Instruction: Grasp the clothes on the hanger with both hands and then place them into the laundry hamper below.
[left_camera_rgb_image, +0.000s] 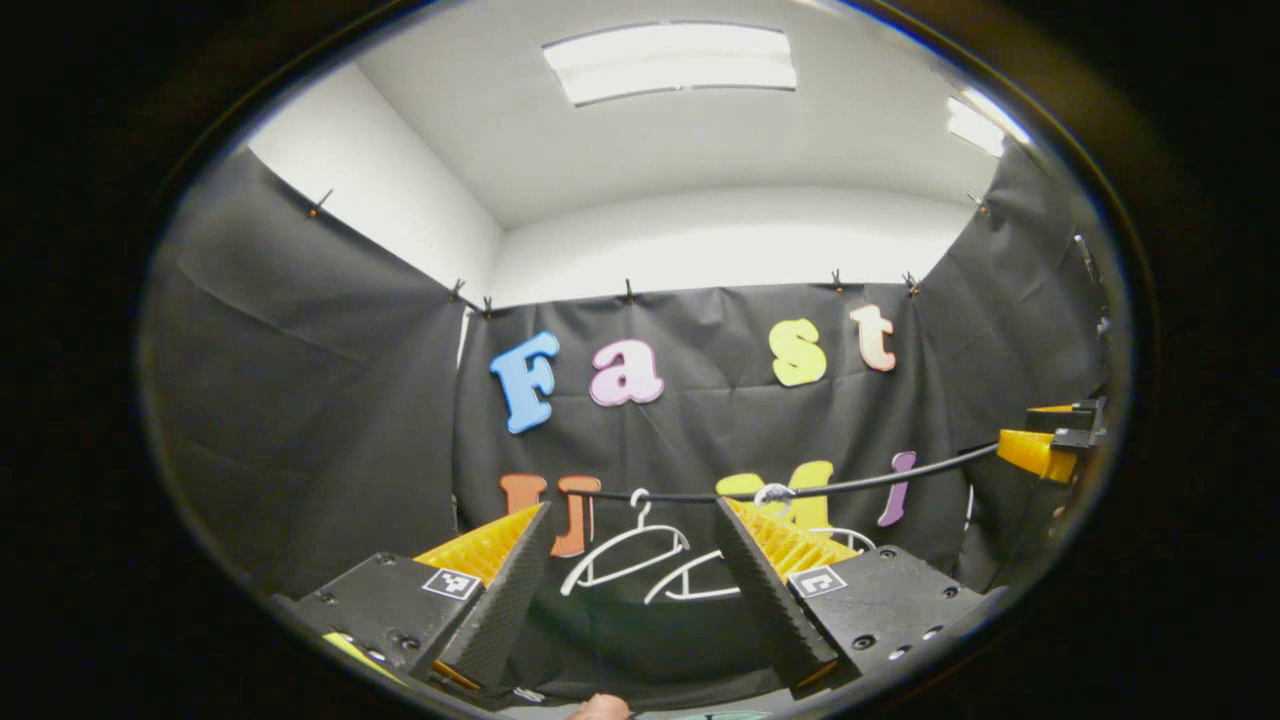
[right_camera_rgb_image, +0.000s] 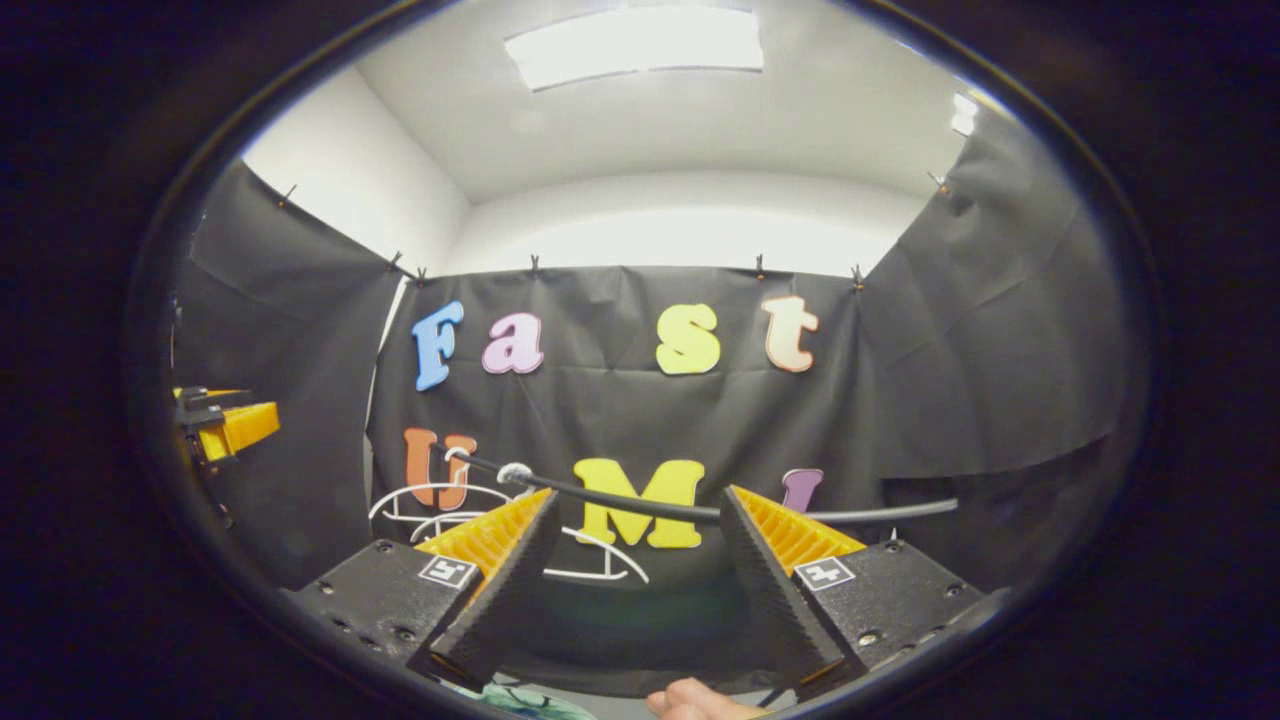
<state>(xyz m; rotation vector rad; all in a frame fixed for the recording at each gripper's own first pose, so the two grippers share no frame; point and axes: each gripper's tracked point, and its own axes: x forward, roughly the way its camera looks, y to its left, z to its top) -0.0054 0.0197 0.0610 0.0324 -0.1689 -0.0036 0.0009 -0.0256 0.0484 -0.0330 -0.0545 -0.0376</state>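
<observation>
Rail: a thin black rail (left_camera_rgb_image: 880, 480) runs left to right across the far side of the booth, in front of the black cloth wall (left_camera_rgb_image: 300, 400); in the right gripper view the same rail (right_camera_rgb_image: 640, 505) passes behind both fingers.
Hangers: bare white hangers (left_camera_rgb_image: 625, 555) hang from the rail by their hooks; in the left gripper view they sit in the gap between the fingers, farther off. In the right gripper view the hangers (right_camera_rgb_image: 440, 515) lie to the left of the left finger.
Left gripper: left gripper (left_camera_rgb_image: 630, 590) has its fingers spread wide with nothing between them, aimed at the rail and hangers, well short of touching either.
Right gripper: right gripper (right_camera_rgb_image: 635, 590) is likewise spread wide and holds nothing. In the left gripper view it shows at the far right edge (left_camera_rgb_image: 1045, 445), near the rail's right end.
Clothes: a pale green bit of fabric (right_camera_rgb_image: 520, 702) shows at the bottom edge of the right gripper view, below the fingers; too little is visible to tell whether it is clothing.
Hands: a fingertip (right_camera_rgb_image: 690, 698) shows at the bottom edge of the right gripper view.
Open room: open space lies between the fingers and the rail; cloth walls close in on the left, right and far sides.
Ceiling: white, with a lit panel (left_camera_rgb_image: 670, 60).
</observation>
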